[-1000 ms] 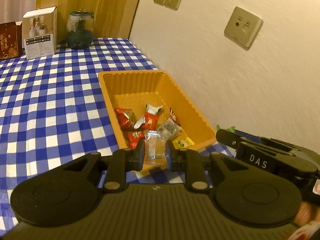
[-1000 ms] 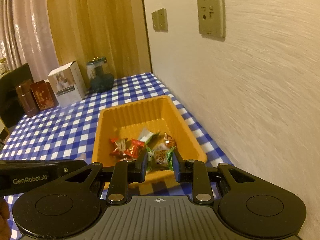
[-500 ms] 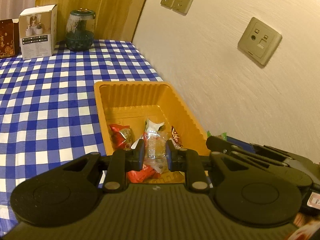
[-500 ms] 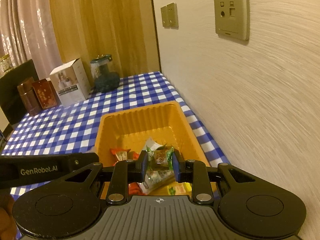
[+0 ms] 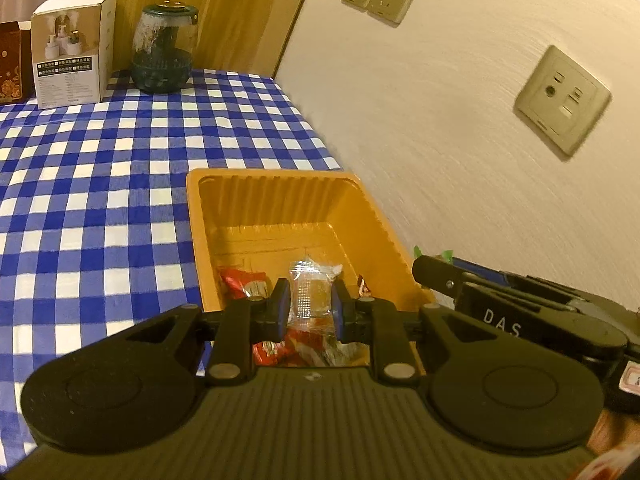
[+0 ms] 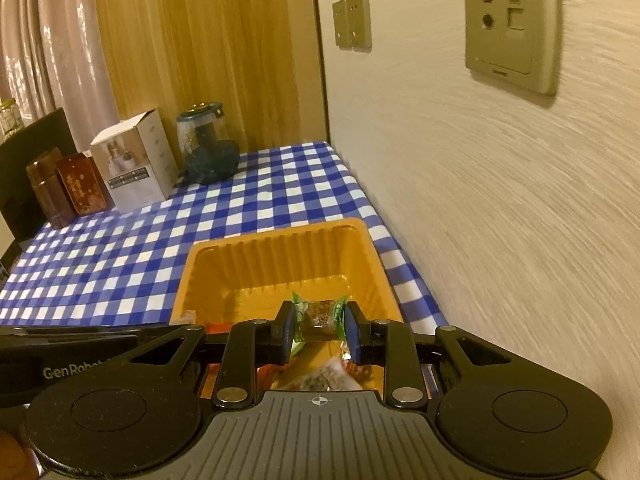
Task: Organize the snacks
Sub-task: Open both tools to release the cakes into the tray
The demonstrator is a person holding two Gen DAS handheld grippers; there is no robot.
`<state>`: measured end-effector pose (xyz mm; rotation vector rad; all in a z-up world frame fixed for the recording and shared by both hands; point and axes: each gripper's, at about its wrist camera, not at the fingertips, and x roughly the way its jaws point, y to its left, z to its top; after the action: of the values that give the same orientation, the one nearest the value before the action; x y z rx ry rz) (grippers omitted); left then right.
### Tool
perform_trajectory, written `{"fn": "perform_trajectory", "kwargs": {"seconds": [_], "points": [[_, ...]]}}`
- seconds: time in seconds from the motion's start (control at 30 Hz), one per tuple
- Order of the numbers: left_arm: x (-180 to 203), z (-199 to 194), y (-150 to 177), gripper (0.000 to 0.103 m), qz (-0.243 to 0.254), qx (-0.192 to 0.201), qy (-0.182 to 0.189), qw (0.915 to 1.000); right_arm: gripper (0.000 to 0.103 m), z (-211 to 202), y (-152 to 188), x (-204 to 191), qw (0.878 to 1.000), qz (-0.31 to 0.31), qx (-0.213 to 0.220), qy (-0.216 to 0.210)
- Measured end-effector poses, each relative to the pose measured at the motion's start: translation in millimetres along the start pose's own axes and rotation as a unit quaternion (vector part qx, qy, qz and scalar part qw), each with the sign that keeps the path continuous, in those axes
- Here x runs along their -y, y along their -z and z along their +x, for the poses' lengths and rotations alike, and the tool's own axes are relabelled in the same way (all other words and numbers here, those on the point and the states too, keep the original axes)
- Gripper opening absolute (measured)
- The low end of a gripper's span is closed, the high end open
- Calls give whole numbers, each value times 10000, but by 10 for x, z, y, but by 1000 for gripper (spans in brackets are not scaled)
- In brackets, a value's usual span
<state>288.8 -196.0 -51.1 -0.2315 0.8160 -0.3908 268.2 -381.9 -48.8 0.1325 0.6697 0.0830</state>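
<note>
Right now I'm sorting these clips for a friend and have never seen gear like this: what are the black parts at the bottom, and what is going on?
There is no robot here. A person holds a two-finger tool in each hand, and each tool carries a camera looking along its fingers, so the black parts are the tools themselves.

In the left wrist view, the left tool is shut on a clear-wrapped snack. In the right wrist view, the right tool is shut on a green-ended wrapped snack.

Both are above an orange tray with red snack packets in it, on a blue checked tablecloth. At the back stand a white box and a dark glass jar.
</note>
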Motion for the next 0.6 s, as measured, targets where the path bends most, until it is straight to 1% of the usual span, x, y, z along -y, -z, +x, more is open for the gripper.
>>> {"fn": "perform_trajectory", "kwargs": {"seconds": [0.2,0.5,0.57,0.6], "points": [[-65,172,-171,19,-58,40,-36,10000,27,219,-145,42,9999,35,-82,-79],[-125,460,-335,19,-47,-39,-82,9999,27,490,-243,71,9997,97,-205,-66],[-134,501,-349,34,-14,-59,-88,9999,27,509,-229,79,9996,131,-233,-78],[-142,500,-345,51,2,-32,-117,9999,27,516,-225,83,9995,147,-248,-95]]}}
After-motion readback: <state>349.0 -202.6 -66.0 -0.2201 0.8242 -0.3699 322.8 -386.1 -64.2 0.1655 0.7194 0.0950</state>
